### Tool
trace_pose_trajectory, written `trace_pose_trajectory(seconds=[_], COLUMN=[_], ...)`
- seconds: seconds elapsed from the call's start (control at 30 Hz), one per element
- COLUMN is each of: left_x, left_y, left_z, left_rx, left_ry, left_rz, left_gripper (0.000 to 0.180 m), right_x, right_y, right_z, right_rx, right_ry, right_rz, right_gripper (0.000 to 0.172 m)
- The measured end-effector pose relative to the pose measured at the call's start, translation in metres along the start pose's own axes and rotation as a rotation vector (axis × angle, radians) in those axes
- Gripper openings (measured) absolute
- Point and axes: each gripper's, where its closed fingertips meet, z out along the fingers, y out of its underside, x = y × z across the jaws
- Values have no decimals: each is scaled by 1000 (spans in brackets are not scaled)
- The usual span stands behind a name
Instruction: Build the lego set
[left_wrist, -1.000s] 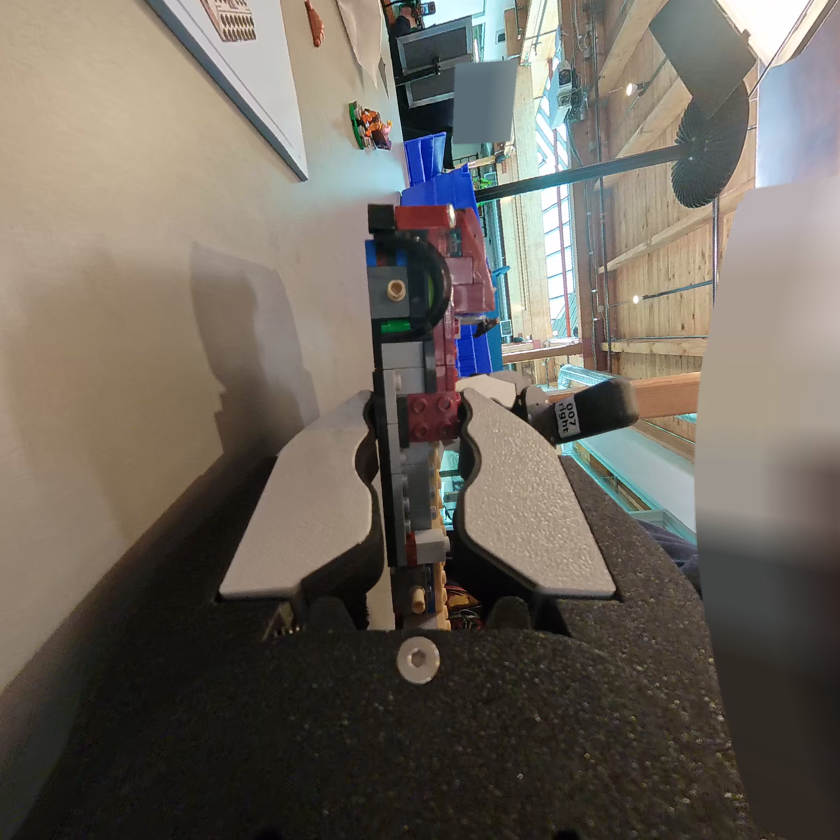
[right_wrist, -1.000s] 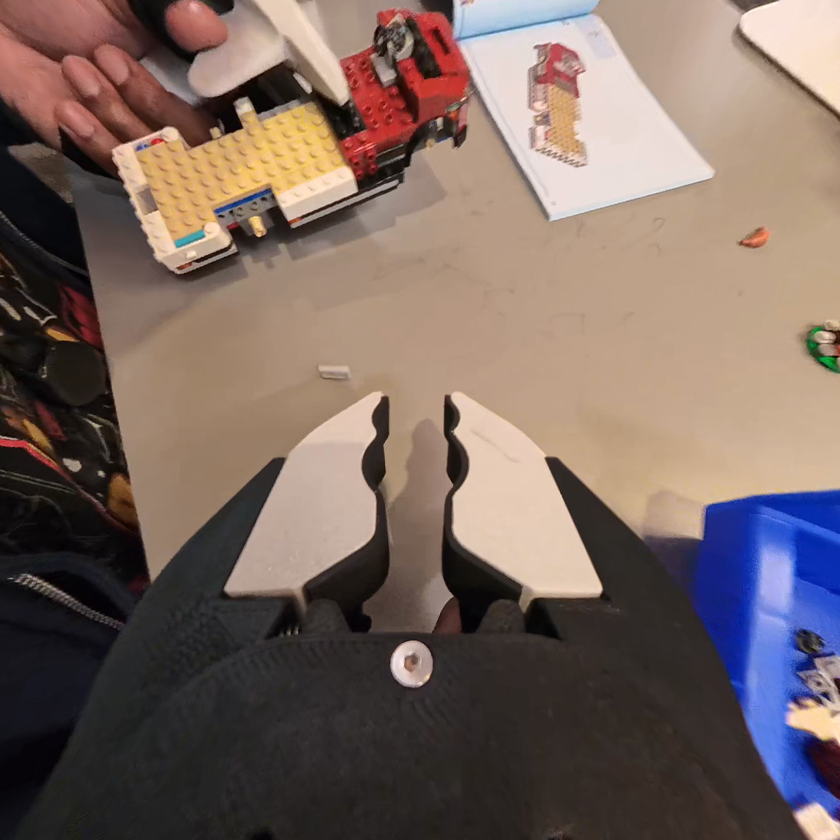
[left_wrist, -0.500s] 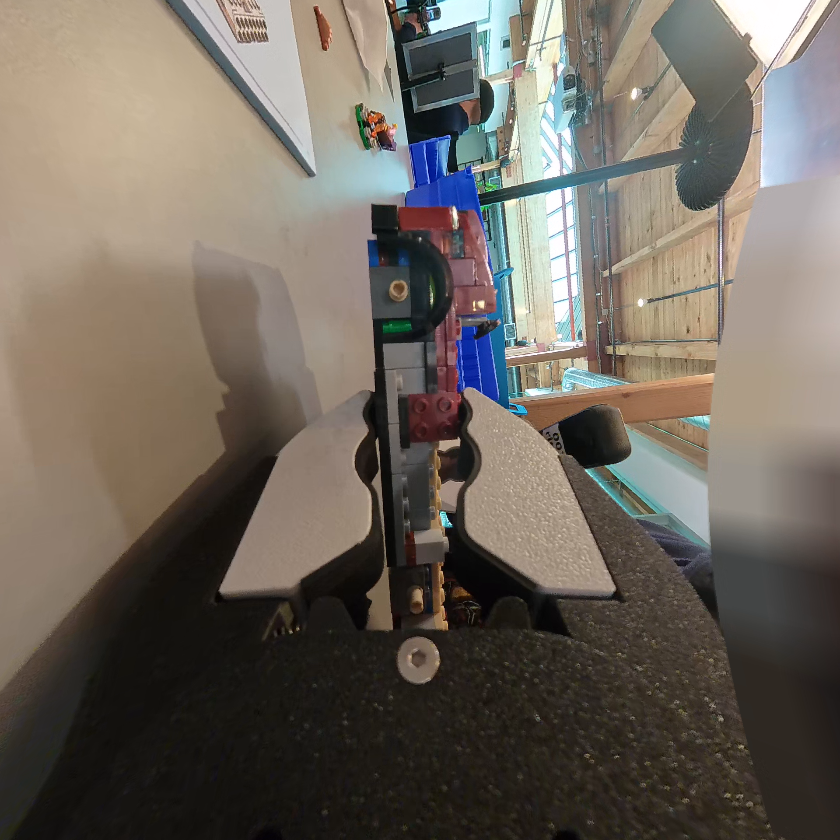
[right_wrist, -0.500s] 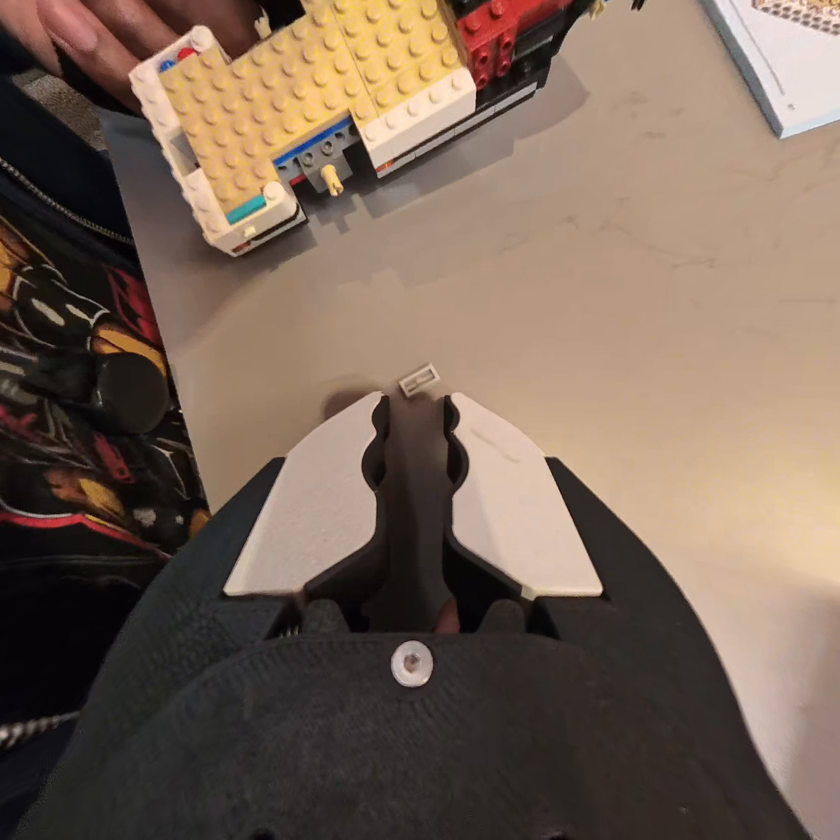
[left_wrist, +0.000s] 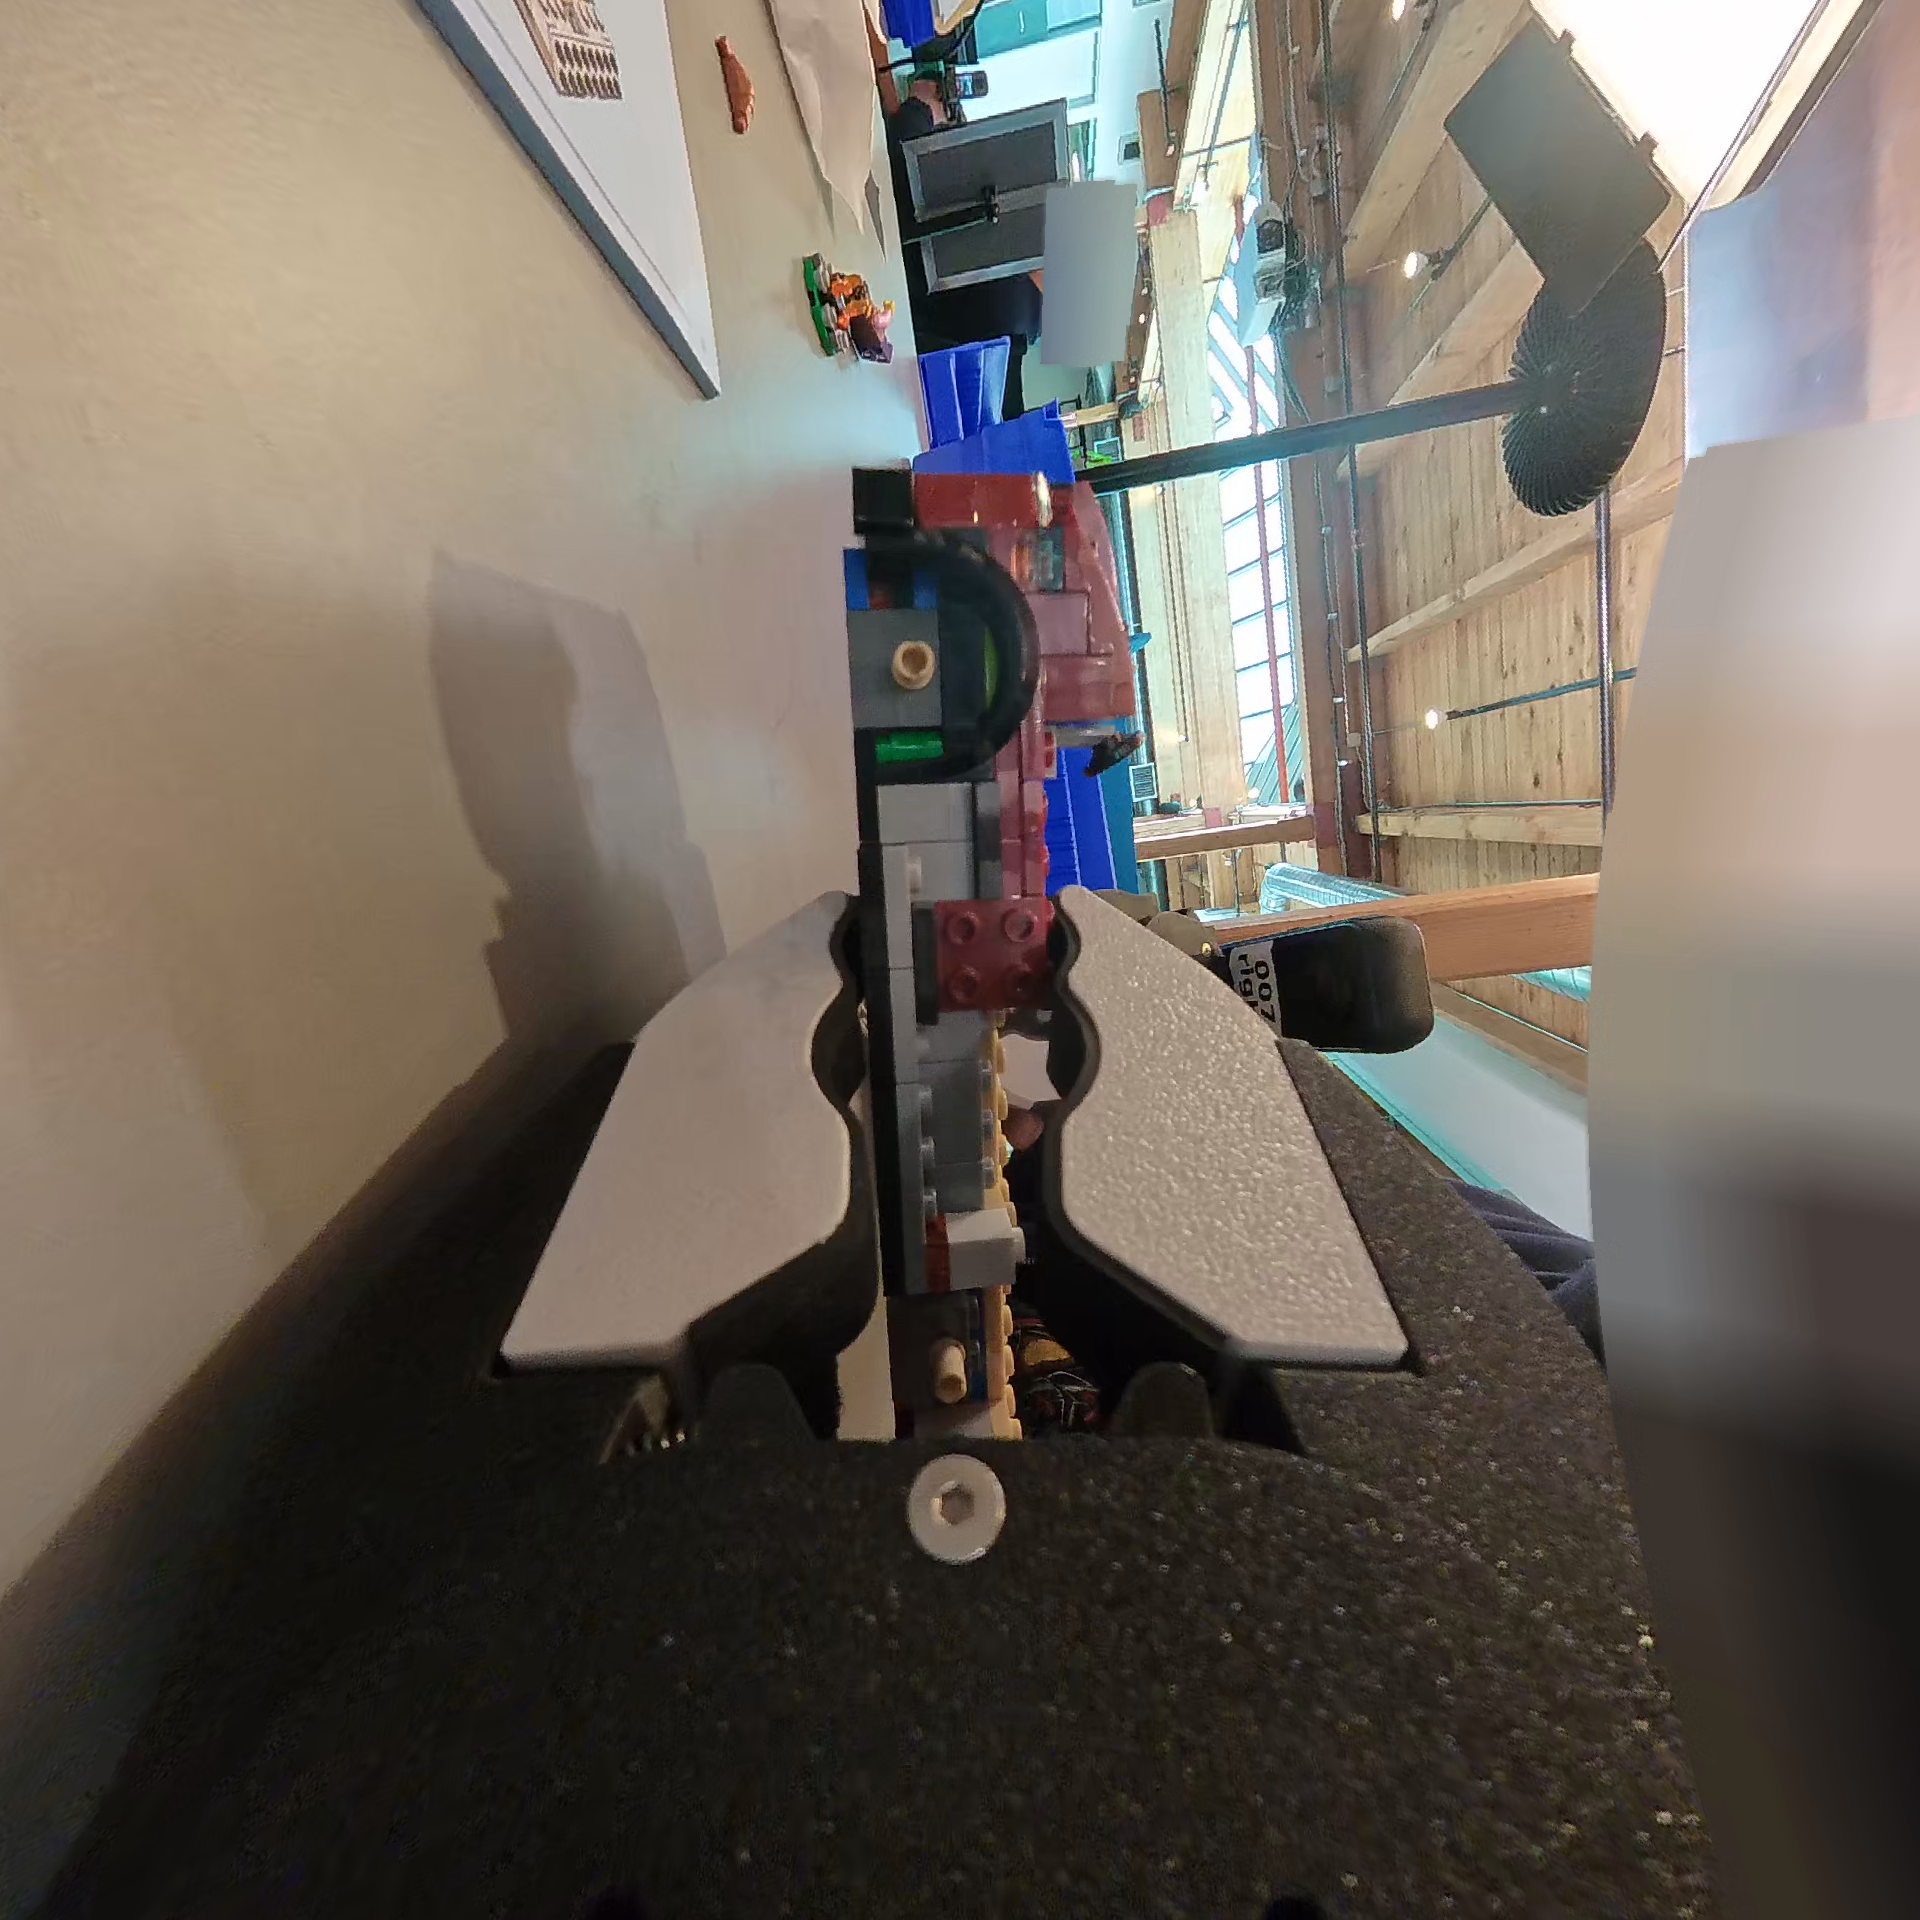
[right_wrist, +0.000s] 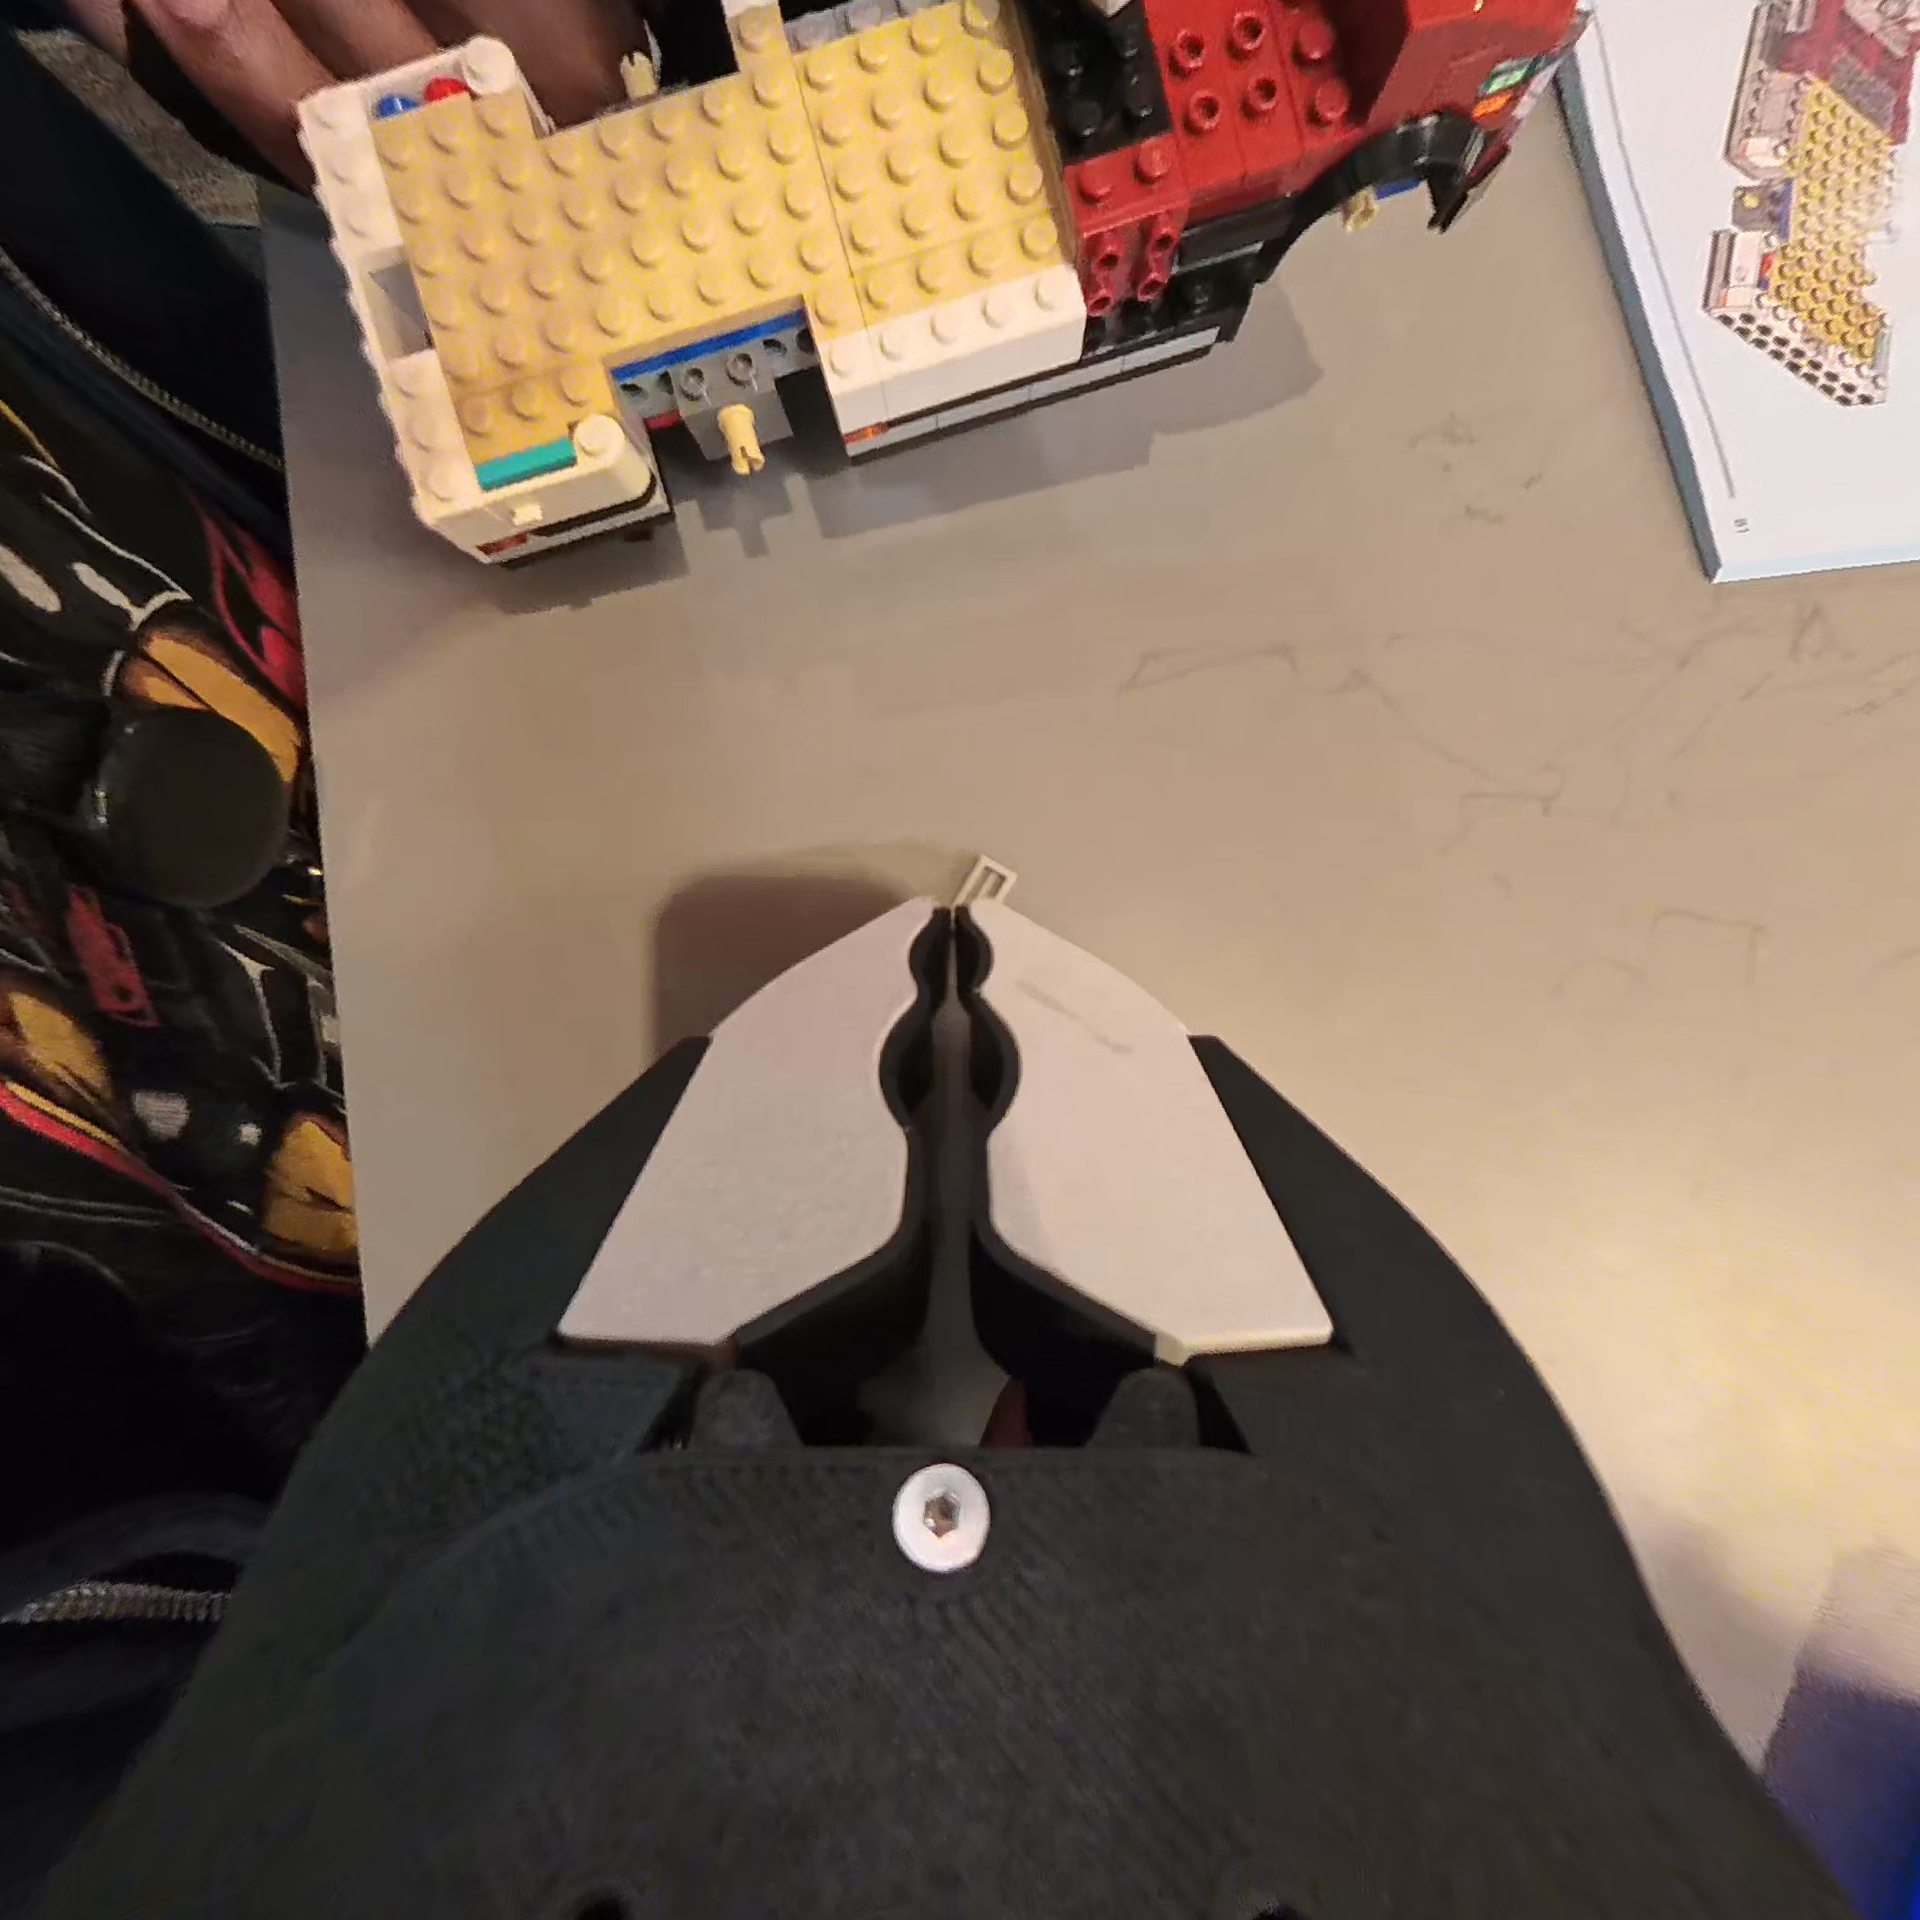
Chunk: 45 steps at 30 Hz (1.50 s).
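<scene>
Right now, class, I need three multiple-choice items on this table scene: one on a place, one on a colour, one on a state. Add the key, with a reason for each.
1. Where is the small white tile?
A. on the booklet
B. at the tips of the right gripper
C. on the model's tan floor

2. What colour is the cab of the brick truck model?
A. red
B. green
C. white

3. How do the right gripper's jaws stand?
A. wide apart
B. clamped on the truck
C. closed together

Key: B, the tile pokes out just past the fingertips; A, red studded bricks form the cab; C, only a hairline shows between the jaws.
</scene>
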Motion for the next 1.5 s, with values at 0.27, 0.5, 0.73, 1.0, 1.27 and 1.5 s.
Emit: trace_pose_trajectory(seconds=[0.27,0.5,0.73,1.0,1.27,1.5], left_x=[0,1,2,1,1,3], left_y=[0,0,-2,-3,-1,4], left_z=[1,0,-1,0,0,-1], left_rx=[-5,-1,7,8,3,-19], left_ry=[-1,7,17,18,15,51], left_rz=[4,1,0,-10,-6,-55], left_gripper=[32,32,32,32,32,32], right_x=[3,9,30,42,51,52], right_y=[4,-11,-35,4,7,2], right_z=[4,-3,-36,-25,0,7], right_rx=[-27,20,181,36,-45,-69], right_ry=[41,106,210,240,256,198], right_rz=[155,81,64,209,331,243], right_gripper=[22,9,14,17,24,8])
